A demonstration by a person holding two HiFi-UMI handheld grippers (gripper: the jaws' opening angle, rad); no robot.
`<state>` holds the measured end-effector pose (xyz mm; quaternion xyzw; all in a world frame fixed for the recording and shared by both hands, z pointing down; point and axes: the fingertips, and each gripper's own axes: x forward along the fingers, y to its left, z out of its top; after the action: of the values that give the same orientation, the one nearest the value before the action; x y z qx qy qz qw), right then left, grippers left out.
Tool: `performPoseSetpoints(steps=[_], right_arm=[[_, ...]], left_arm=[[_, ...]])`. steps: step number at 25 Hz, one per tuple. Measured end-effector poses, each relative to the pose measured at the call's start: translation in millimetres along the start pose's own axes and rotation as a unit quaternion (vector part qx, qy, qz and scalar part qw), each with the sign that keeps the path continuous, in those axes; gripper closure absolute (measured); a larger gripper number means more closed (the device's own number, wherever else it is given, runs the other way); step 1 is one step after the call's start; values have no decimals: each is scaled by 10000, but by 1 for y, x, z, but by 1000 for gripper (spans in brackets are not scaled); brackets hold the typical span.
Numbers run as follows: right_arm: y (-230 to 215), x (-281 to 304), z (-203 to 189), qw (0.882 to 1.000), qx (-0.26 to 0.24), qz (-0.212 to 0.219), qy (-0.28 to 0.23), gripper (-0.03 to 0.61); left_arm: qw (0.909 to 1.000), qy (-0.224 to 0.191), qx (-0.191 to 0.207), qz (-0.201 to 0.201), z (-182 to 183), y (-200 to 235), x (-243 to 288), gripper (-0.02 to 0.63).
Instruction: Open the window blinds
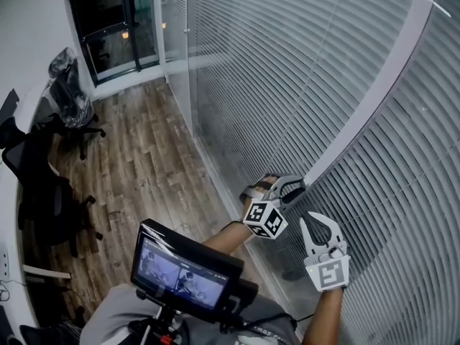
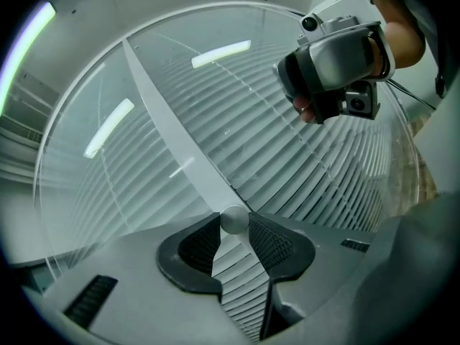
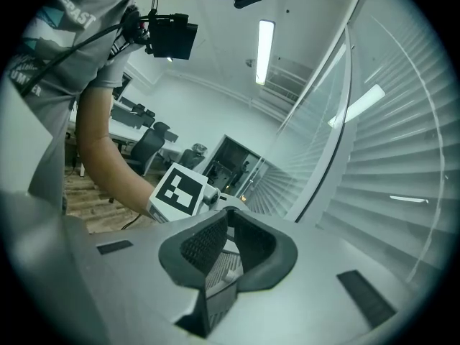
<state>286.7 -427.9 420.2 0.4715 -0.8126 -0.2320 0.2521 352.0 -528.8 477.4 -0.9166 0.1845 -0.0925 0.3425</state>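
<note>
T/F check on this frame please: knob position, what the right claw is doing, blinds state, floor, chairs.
1. A small round knob sits between the tips of the left claw. True.
2. The right claw is clamped on that knob. False: its tips meet on nothing, and it sits beside the left claw.
3. The blinds are down, slats covering the window. True.
4. The floor is carpeted. False: it is wood planks.
5. The office chairs stand on the right of the head view. False: they are on the left, away from the window.
</note>
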Motion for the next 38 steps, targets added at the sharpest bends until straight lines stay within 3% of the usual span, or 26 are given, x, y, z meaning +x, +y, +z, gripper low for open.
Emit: performPoseSetpoints(steps=[4, 6, 8, 10, 12, 13, 16, 17, 18, 19, 20, 21, 22, 23, 24, 25, 26, 29, 31, 32, 33, 34, 35, 37, 38], right_arm=[[-2, 4, -6, 10000, 21, 12, 22, 583], [-3, 5, -9, 10000, 15, 22, 60, 583], [-4, 4, -11, 10000, 6, 32, 75, 583], [-5, 4, -11, 10000, 28, 29, 74, 583], [-5, 4, -11, 10000, 63, 24, 65, 583], [-5, 5, -11, 9999, 70, 29, 71, 583], [-3, 6, -13, 9999, 64, 45, 84, 583], [-2, 6, -13, 9999, 57, 49, 91, 583], [-1, 6, -11, 9999, 53, 53, 93, 583], [-1, 6, -10, 9999, 54, 56, 86, 583], [0, 6, -9, 9999, 53, 58, 67, 583], [1, 6, -8, 10000, 53, 60, 42, 583], [2, 5, -8, 10000, 58, 59, 22, 583], [2, 5, -8, 10000, 63, 57, 16, 583], [1, 4, -9, 10000, 59, 58, 26, 583], [-1, 4, -10, 10000, 52, 63, 51, 583], [-2, 4, -11, 9999, 52, 70, 74, 583], [-1, 5, -13, 9999, 67, 100, 94, 583], [2, 5, -14, 9999, 123, 84, 64, 583], [3, 5, -14, 9998, 150, 73, 53, 583], [3, 5, -15, 9998, 156, 69, 61, 583], [3, 5, -15, 9998, 138, 75, 86, 583], [3, 4, -15, 9998, 116, 79, 108, 583], [-1, 4, -13, 9999, 120, 60, 91, 583], [-4, 4, -12, 9999, 134, 45, 81, 583]], left_arm=[[9987, -57, -500, 28, -4, 3, 2, 486], [9906, -222, -1347, -72, -7, 4, 4, 486], [9665, -511, -2506, -198, -7, 6, 4, 486], [9317, -781, -3537, -278, -6, 9, 4, 488], [8862, -1021, -4502, -379, -6, 12, 4, 488], [8567, -1146, -5010, -444, -8, 13, 4, 488], [7498, -1498, -6415, -627, -13, 14, 4, 486], [7310, -1547, -6616, -635, -13, 15, 4, 486], [7328, -1537, -6600, -615, -12, 15, 3, 486], [7564, -1463, -6350, -567, -10, 15, 1, 485], [7992, -1318, -5844, -482, -8, 15, 0, 486], [8535, -1103, -5081, -357, -7, 13, -2, 483], [9066, -839, -4131, -213, -5, 11, -3, 469], [9479, -560, -3135, -85, -4, 9, -3, 456], [9742, -303, -2238, 4, -3, 6, -2, 453], [9883, -99, -1523, 56, -2, 5, 1, 453], [9951, 45, -988, 89, -1, 4, 5, 454], [9996, 222, -31, 172, 0, 2, 11, 469], [9996, 210, 38, 209, -2, 1, 10, 485], [9994, 154, -252, 175, -4, 2, 9, 486], [9967, 44, -808, 100, -6, 2, 9, 486], [9868, -132, -1612, -3, -8, 3, 8, 488], [9656, -369, -2570, -114, -9, 6, 7, 488], [8967, -859, -4334, -265, -8, 14, 7, 488], [8617, -1023, -4961, -298, -8, 17, 7, 488]])
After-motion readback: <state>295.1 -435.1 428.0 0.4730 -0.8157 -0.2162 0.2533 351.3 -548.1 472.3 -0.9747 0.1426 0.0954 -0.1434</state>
